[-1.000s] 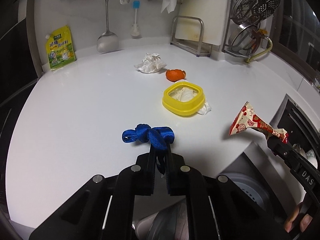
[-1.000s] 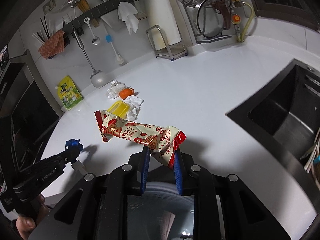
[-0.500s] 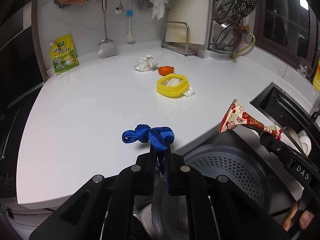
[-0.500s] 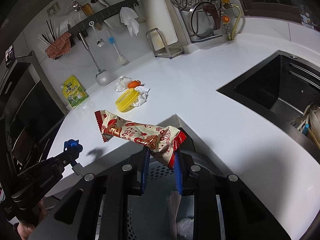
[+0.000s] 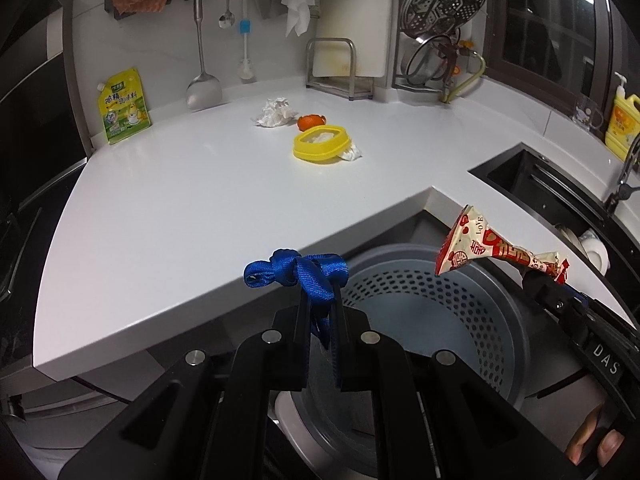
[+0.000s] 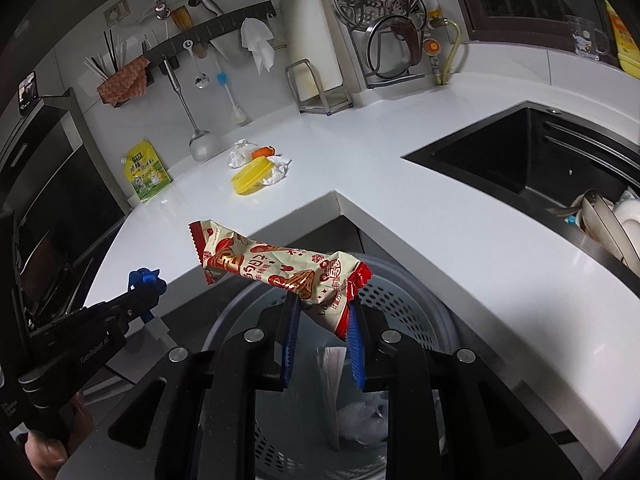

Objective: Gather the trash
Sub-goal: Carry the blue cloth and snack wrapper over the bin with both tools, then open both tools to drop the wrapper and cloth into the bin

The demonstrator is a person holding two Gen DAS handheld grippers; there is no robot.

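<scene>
My left gripper is shut on a knotted blue ribbon, held over the near rim of a grey perforated trash bin. My right gripper is shut on a red and cream snack wrapper, hanging above the same bin; that wrapper also shows in the left wrist view. On the white counter lie a yellow lid, crumpled white paper and an orange peel.
The bin stands in the counter's inner corner and holds a plastic bag. A black sink with dishes is at right. A yellow pouch, hanging utensils and a dish rack line the back wall.
Both grippers have drawn back from the counter with their loads. The bin, mostly hidden before, now lies open beneath them.
</scene>
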